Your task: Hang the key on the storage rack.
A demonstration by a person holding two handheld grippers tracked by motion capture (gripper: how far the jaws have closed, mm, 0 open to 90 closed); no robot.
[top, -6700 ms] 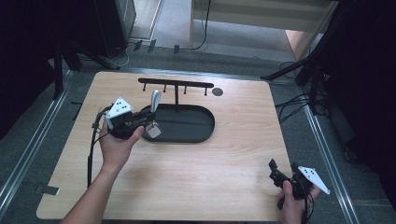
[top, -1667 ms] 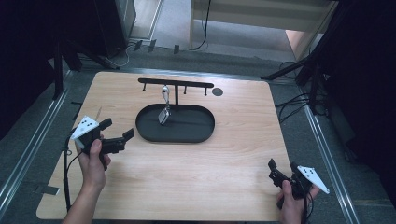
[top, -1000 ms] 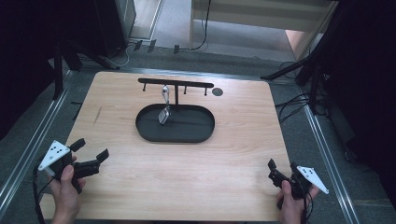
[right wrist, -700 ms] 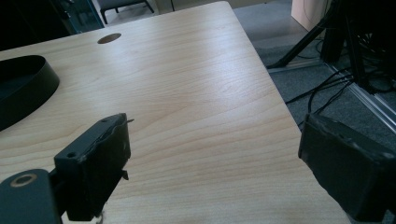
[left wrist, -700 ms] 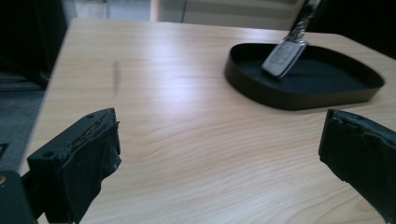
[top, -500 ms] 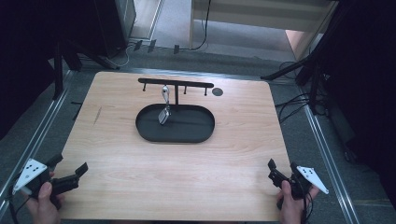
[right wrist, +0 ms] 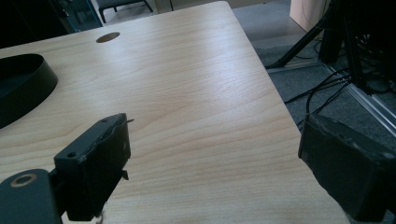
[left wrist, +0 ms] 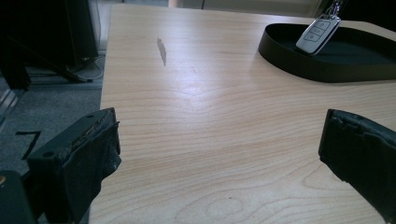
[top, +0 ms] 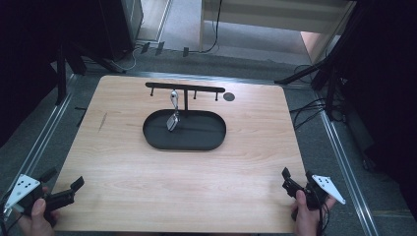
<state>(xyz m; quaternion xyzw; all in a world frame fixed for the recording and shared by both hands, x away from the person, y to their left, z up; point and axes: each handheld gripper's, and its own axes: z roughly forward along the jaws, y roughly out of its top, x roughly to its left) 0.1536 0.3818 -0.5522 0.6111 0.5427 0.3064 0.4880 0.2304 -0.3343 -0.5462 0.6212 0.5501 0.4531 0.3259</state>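
- One key fob hangs from one rack over one tray, at twelve o'clock.
- My two grippers, left and right, gape wide, holding nothing.

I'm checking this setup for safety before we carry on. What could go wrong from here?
1. The silver car key fob hangs from a peg of the black metal hook rack over the black oval tray; a bump might drop it.
2. The left tongs sit at the wooden table's corner and might slip off.
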